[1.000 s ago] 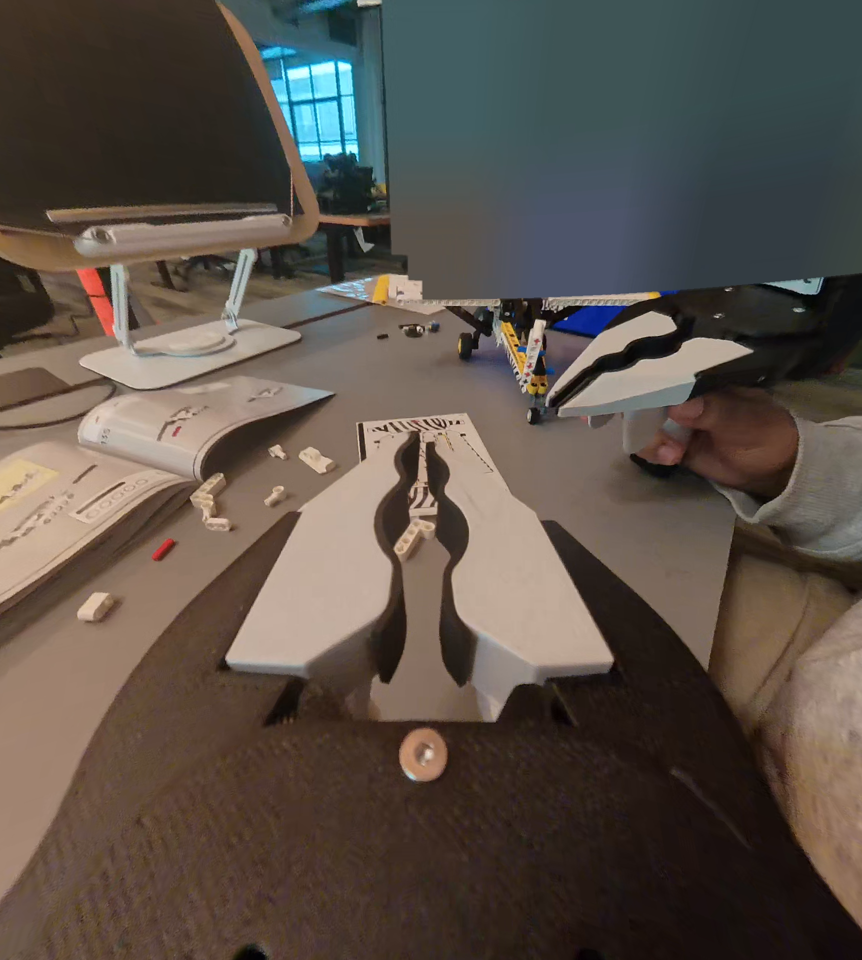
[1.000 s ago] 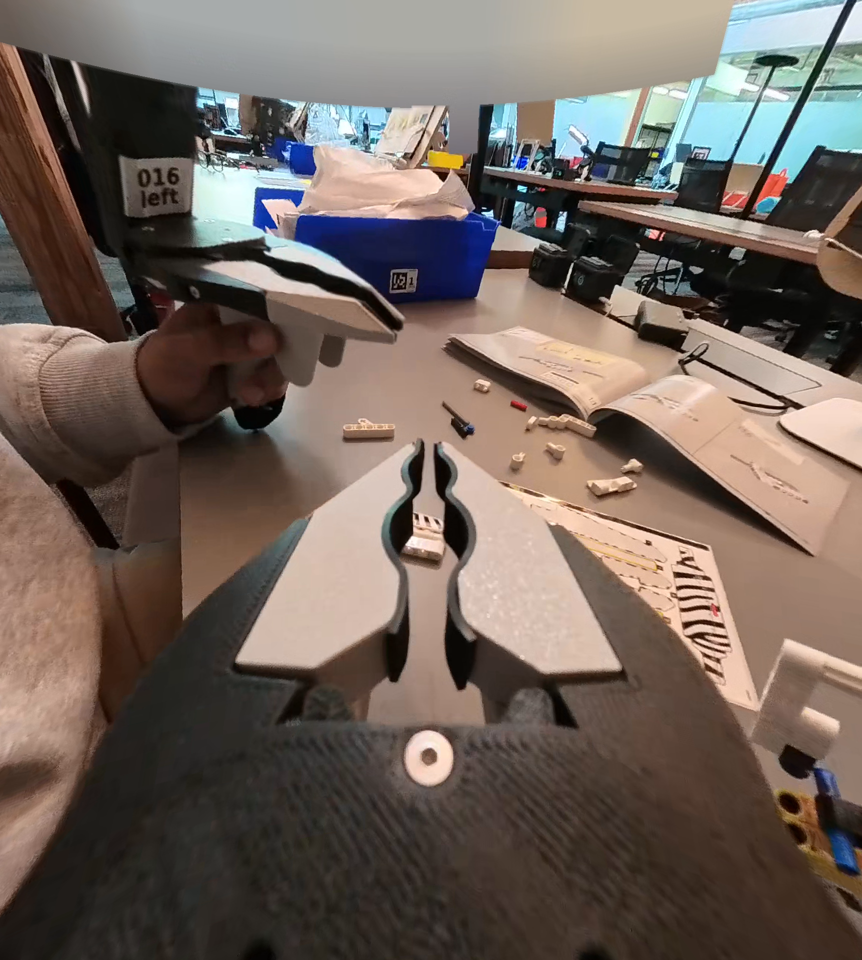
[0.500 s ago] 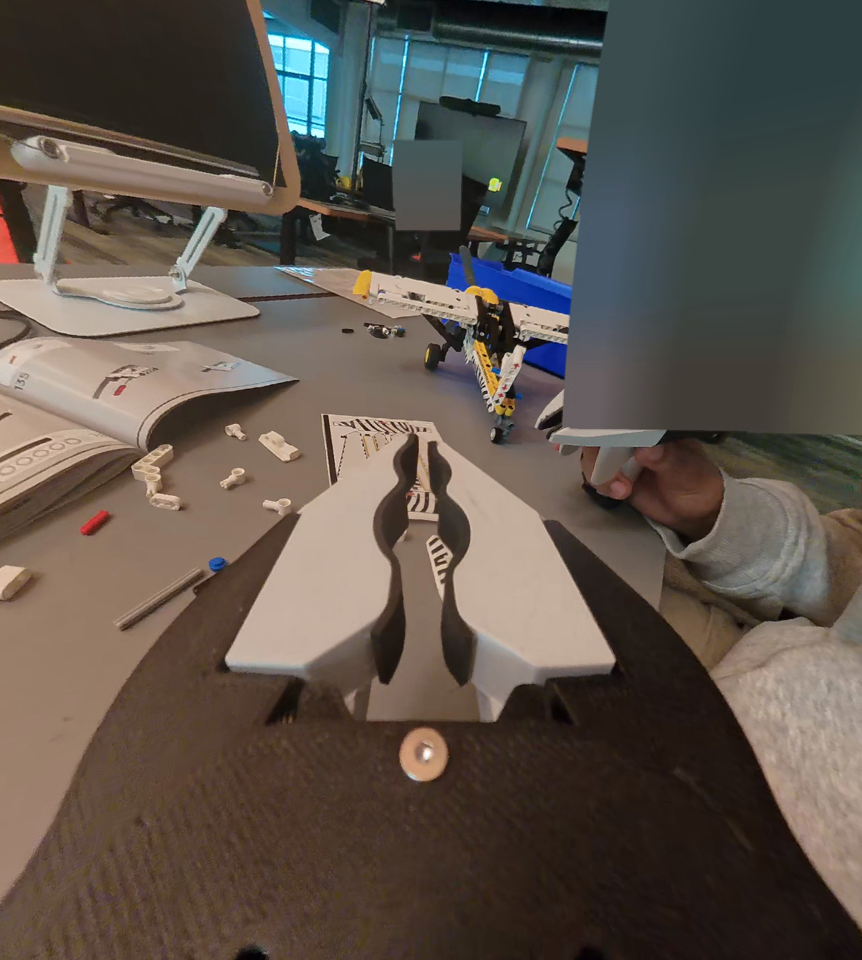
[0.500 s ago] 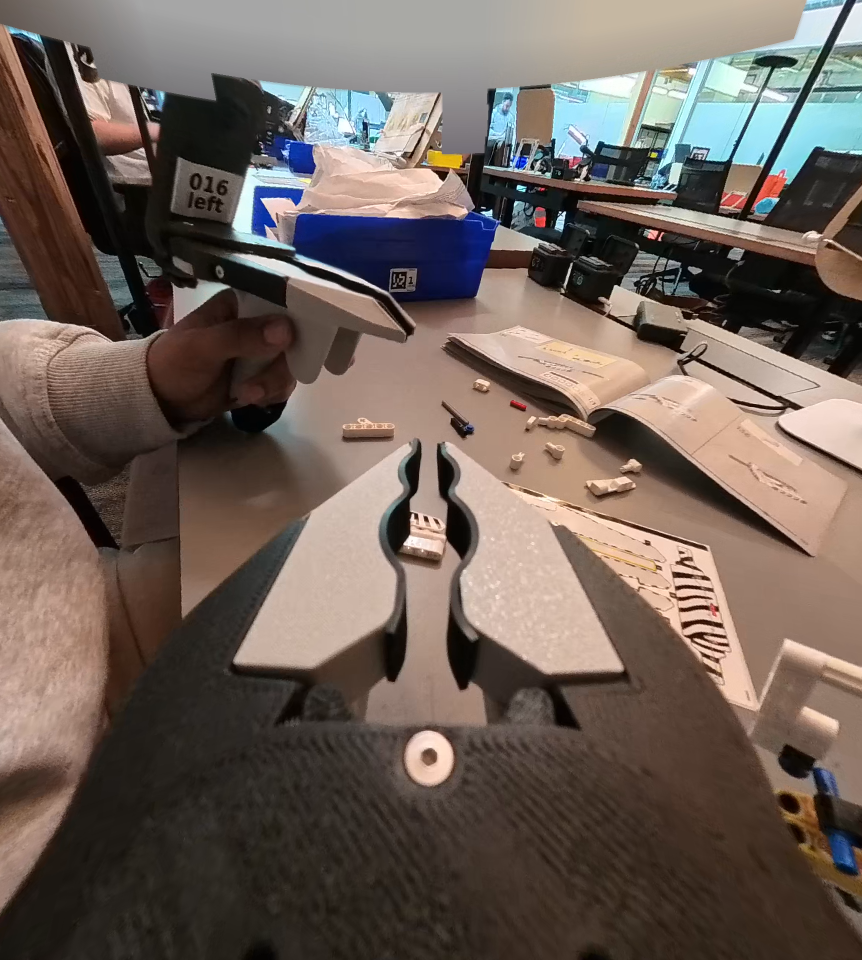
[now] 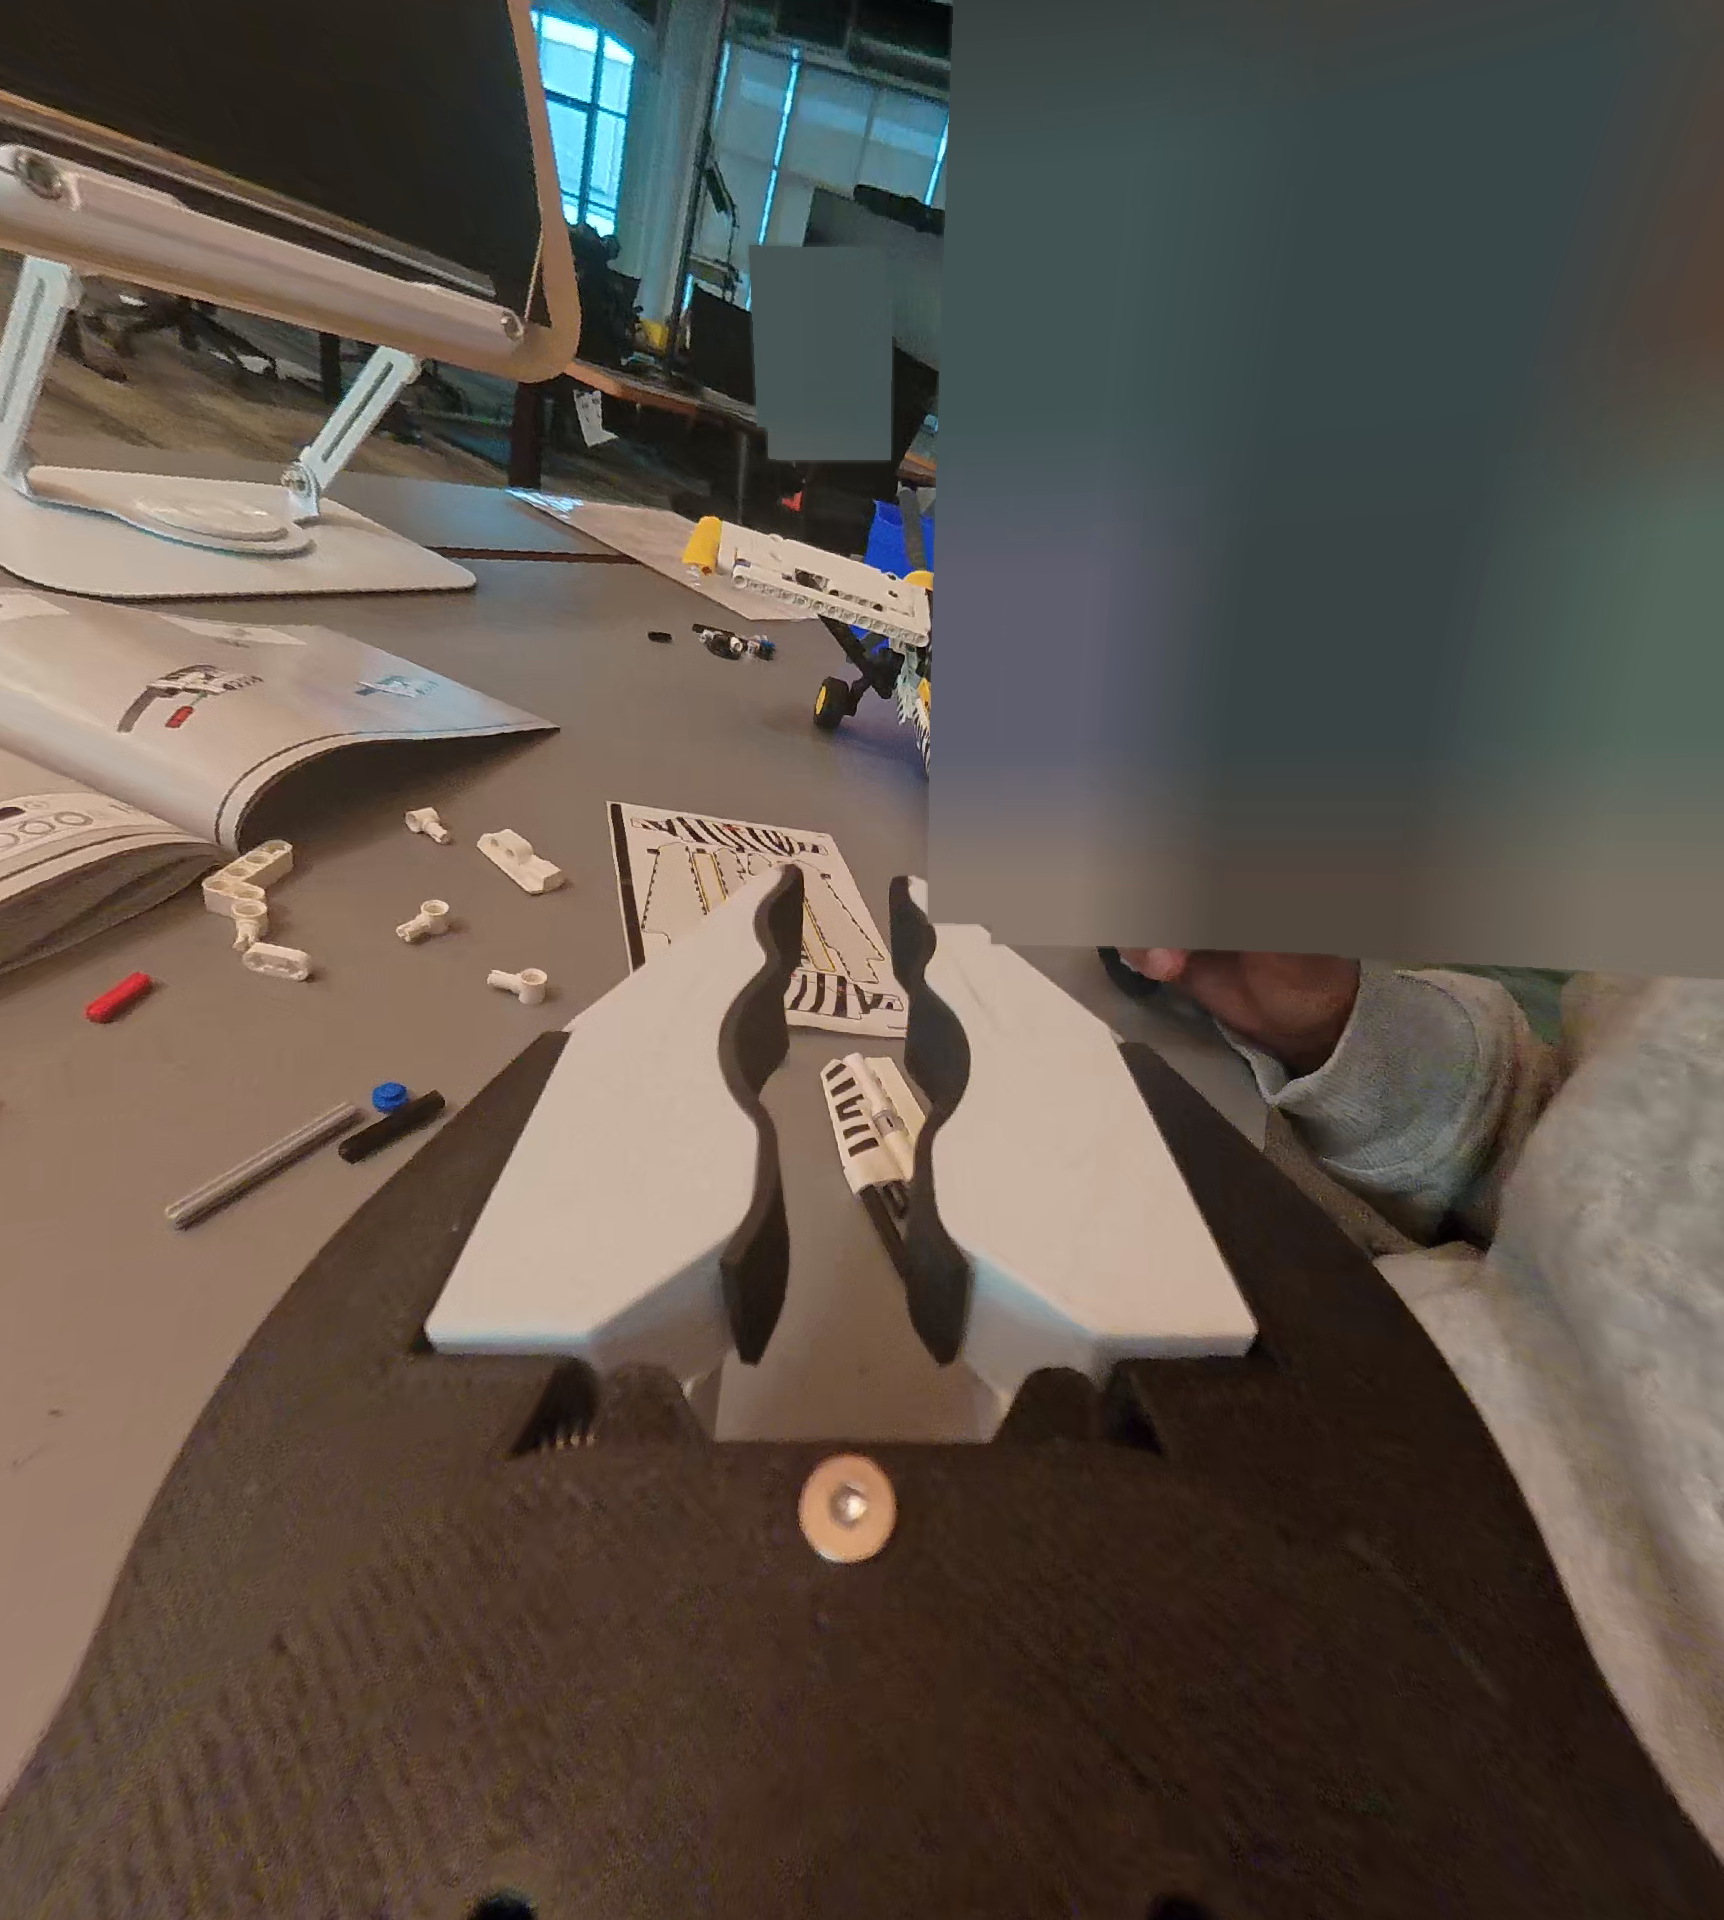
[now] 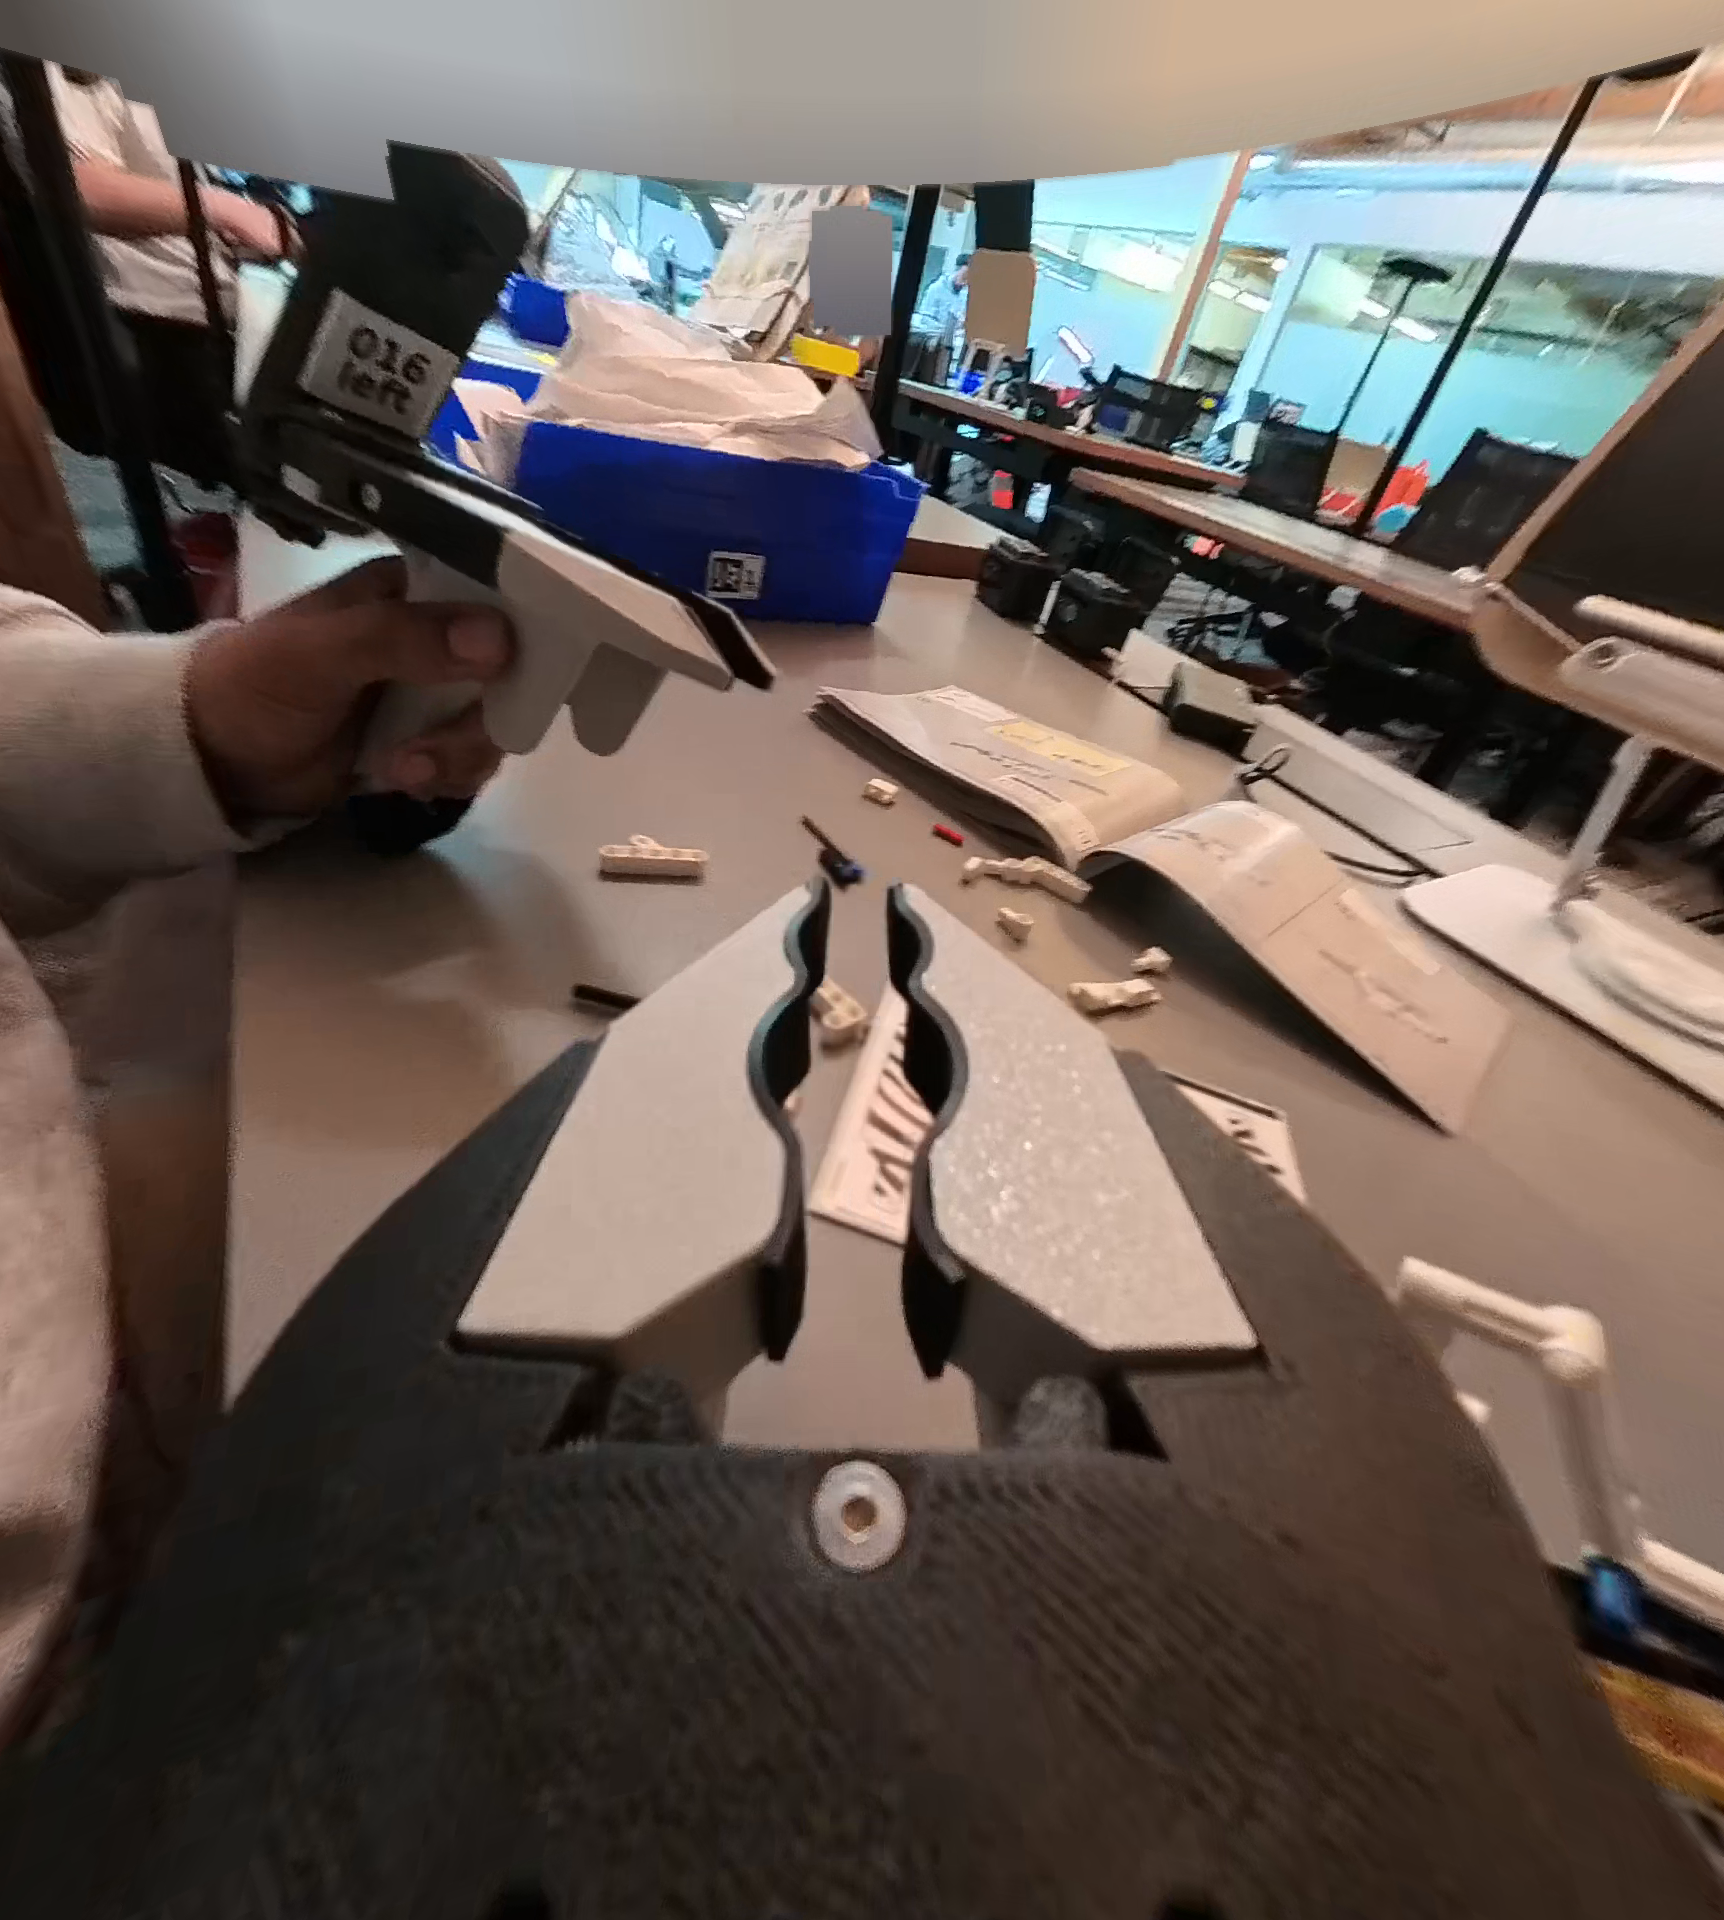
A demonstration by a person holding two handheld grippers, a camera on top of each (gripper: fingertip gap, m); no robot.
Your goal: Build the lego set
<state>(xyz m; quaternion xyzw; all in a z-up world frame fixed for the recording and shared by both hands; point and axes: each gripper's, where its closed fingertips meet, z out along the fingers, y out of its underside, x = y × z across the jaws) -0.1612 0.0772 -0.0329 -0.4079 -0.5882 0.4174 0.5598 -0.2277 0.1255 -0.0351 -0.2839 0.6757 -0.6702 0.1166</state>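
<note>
- Left gripper (image 5: 842, 894) hangs over the grey worktop (image 5: 629, 707), jaws released with a clear gap and nothing pinched.
- Looking down through that gap there's a small white striped lego piece (image 5: 868, 1122) lying on the worktop, tucked close to the right-hand finger. Can't tell if it touches.
- Right gripper (image 6: 856, 899) is the same deal: jaws apart, gripping nothing. A little white piece (image 6: 837, 1013) shows between them on the worktop; that view's pretty blurry.
- The half-built lego plane (image 5: 837, 603) sits at about 12 o'clock from the left gripper, partly hidden.
- Sticker sheet (image 5: 733, 883) lies flat just past the left fingertips.
- At 10 o'clock: the open instruction booklet (image 5: 214, 727), with loose white pieces (image 5: 520, 860) scattered between it and the sheet.
- At 9 o'clock: a red pin (image 5: 118, 997), a grey axle (image 5: 260, 1164) and a black pin (image 5: 390, 1125) with a blue stud beside it.
- Blue bin (image 6: 712, 530) stuffed with paper sits at the far edge, 11 o'clock from the right gripper.
</note>
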